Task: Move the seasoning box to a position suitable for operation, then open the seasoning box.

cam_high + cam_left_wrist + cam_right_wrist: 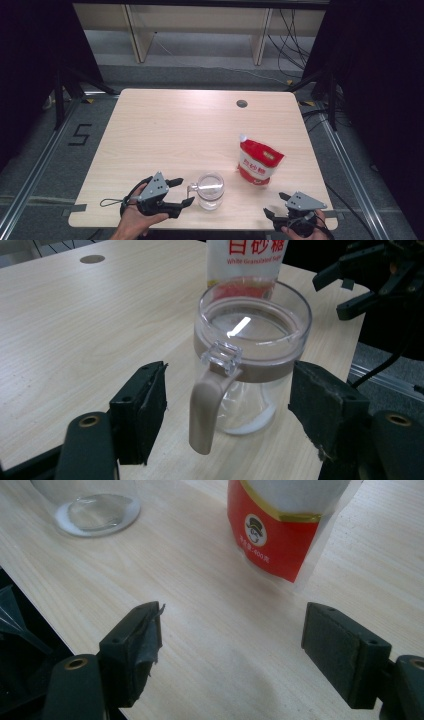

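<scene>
Glass jar (210, 190) with a handle stands near the front edge of the wooden table (175, 130) in the high view, the left gripper (181, 192) just beside its handle with jaws spread wide, the right gripper (276, 204) apart at the front right corner, and a red sugar bag (259, 161) upright behind and to the right of the jar. Left gripper view: the jaws stand wide on either side of the jar's beige handle (206, 407), not touching it. Right gripper view: the jaws gape wide above bare wood, the bag ahead.
</scene>
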`<state>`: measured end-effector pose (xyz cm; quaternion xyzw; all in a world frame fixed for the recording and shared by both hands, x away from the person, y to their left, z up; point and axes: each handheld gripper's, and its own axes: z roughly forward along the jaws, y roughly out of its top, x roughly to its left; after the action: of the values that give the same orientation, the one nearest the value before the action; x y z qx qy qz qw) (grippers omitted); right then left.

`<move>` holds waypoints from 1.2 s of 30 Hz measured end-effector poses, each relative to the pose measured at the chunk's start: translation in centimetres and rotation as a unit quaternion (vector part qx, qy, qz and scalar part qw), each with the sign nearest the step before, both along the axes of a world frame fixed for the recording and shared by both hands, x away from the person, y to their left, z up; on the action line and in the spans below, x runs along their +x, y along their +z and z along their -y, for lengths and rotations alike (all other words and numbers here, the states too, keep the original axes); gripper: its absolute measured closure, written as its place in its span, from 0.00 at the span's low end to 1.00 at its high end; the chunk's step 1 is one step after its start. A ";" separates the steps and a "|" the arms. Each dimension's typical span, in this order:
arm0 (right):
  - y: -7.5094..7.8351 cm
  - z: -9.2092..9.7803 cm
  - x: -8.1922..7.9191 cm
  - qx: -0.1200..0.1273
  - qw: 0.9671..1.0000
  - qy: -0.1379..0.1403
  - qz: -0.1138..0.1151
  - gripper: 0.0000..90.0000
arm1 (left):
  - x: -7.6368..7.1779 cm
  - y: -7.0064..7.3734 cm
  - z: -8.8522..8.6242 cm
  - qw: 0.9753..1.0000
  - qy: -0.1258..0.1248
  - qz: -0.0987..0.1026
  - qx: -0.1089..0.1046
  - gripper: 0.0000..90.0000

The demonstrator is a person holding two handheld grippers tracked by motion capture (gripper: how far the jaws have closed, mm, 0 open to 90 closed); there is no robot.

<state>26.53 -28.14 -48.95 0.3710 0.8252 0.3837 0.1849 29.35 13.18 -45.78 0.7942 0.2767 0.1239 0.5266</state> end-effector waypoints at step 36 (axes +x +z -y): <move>0.1 -0.8 0.0 -0.018 1.000 0.014 0.013 0.30 | 0.9 1.4 1.2 0.999 -0.006 0.044 0.016 0.99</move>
<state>26.54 -27.34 -48.88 0.3513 0.8346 0.3757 0.1971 30.30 11.95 -44.40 0.7978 0.2465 0.1601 0.5264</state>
